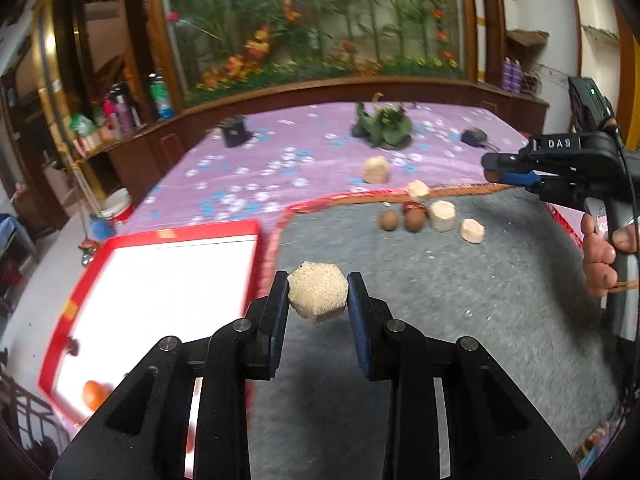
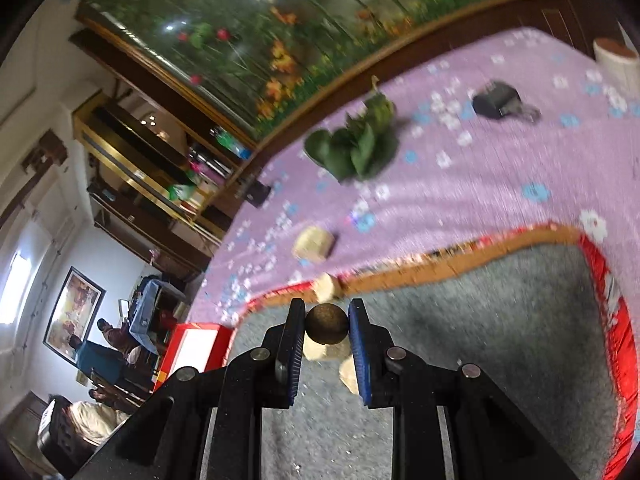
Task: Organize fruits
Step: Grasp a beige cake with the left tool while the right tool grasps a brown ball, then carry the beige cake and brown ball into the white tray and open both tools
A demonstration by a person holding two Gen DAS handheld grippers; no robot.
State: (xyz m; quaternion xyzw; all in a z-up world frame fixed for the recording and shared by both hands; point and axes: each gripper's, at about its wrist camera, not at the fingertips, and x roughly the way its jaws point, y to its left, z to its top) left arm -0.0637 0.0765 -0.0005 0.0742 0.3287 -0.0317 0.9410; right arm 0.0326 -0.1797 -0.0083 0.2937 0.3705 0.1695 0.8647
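Barely started: one orange in the tray, left gripper pinching a block, right gripper pinching a brown fruit, several pieces left far on the mat.

- We see a bed under a purple flowered cover.
- On it lie a grey mat, a red-rimmed tray, green leaves, one pale block and two dark objects.
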